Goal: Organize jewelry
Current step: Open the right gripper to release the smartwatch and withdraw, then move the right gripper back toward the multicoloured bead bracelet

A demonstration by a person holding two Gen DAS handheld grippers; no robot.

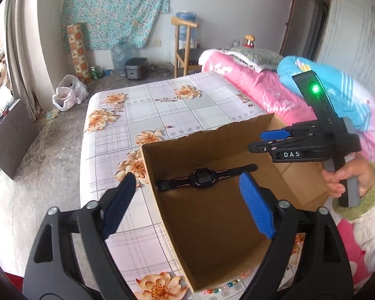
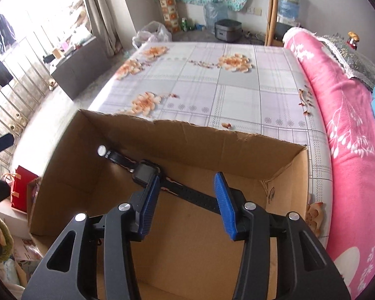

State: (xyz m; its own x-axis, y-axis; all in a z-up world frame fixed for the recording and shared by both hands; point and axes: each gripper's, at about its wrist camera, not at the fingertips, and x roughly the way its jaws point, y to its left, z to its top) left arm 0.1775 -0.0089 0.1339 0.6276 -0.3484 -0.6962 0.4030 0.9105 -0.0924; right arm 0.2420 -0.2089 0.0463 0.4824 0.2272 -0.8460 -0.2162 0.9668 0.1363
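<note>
A black wristwatch (image 1: 205,178) lies flat on the floor of an open brown cardboard box (image 1: 212,215) on the bed; it also shows in the right wrist view (image 2: 147,171) inside the box (image 2: 177,247). My left gripper (image 1: 187,195) is open and empty, above the box's near left corner. My right gripper (image 2: 187,195) is open and empty, hovering over the watch strap inside the box; it shows from the side in the left wrist view (image 1: 265,141). A string of coloured beads (image 1: 222,288) lies on the sheet by the box's near edge.
The box sits on a bed with a plaid floral sheet (image 2: 212,80). A rolled pink blanket (image 2: 350,135) lies along the right side. A red gift bag (image 2: 21,190) stands on the left below the bed. A wooden chair (image 1: 185,47) and rice cooker (image 1: 135,68) stand beyond.
</note>
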